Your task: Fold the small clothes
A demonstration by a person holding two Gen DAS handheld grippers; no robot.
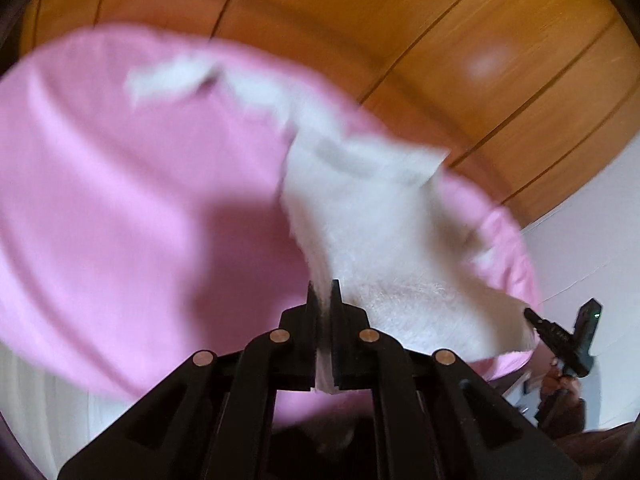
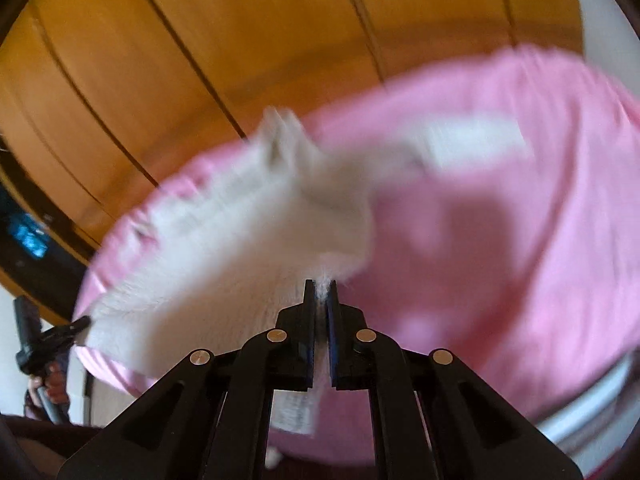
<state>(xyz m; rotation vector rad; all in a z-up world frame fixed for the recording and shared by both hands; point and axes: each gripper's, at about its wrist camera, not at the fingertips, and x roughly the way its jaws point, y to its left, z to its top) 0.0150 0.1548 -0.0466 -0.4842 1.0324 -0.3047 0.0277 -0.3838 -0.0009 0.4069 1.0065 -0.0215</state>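
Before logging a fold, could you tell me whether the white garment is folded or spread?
Spread: the white garment hangs stretched between both hand-held grippers, above the pink cover.

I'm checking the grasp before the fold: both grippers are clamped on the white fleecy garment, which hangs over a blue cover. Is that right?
Not quite. The cover under the white fleecy garment is pink, not blue, as the left wrist view shows. The rest holds: the left gripper and the right gripper are both clamped on the garment.
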